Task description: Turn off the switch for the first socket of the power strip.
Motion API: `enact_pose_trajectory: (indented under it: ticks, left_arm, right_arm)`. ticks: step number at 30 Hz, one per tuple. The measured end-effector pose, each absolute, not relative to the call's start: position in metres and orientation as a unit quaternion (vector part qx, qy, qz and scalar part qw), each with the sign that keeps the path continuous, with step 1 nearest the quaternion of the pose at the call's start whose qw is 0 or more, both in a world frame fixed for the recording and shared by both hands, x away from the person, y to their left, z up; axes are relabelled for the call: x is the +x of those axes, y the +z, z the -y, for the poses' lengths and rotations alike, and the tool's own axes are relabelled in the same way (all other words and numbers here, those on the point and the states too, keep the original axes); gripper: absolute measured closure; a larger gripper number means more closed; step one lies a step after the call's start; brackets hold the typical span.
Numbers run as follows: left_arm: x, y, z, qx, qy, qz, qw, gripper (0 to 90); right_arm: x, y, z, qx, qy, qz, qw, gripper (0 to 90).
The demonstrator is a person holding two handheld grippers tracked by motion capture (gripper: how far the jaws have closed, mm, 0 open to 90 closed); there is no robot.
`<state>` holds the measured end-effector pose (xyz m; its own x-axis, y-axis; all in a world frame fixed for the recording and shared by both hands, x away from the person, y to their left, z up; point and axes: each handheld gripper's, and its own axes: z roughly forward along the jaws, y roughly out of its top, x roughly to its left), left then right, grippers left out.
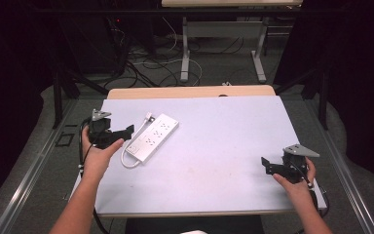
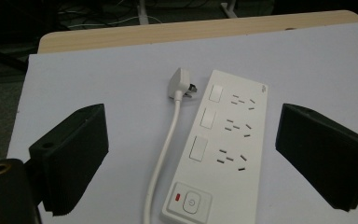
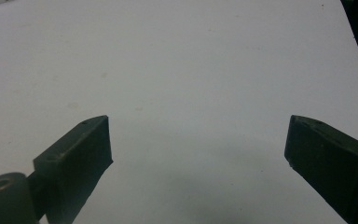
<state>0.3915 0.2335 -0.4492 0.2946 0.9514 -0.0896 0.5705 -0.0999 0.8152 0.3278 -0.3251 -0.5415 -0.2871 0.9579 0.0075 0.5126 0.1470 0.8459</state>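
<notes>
A white power strip (image 1: 153, 137) lies on the pale sheet (image 1: 214, 146), left of the middle, its white cord (image 1: 128, 158) looping at its near end and its plug (image 1: 149, 117) lying beside its far end. In the left gripper view the strip (image 2: 219, 149) shows three socket groups and a red-lit switch (image 2: 177, 198), with the plug (image 2: 180, 84) lying loose. My left gripper (image 1: 126, 130) hovers just left of the strip, open, nothing between its jaws. My right gripper (image 1: 265, 165) stands open over bare sheet near the right front corner.
The sheet covers a wooden table (image 1: 190, 91) whose far edge shows beyond it. Behind it the floor holds cables (image 1: 151, 63) and the metal legs of another desk (image 1: 185, 53). Dark curtains flank both sides.
</notes>
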Motion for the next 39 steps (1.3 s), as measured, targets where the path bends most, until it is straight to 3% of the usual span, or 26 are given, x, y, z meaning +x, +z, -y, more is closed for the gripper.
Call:
enact_pose_trajectory:
  ticks: [39]
  left_arm:
    - [0.417,-0.458,-0.196,0.714,0.241,-0.535,0.381,26.2]
  right_arm:
    - [0.328,-0.541,0.325,0.524,0.389,-0.705,0.278,6.6]
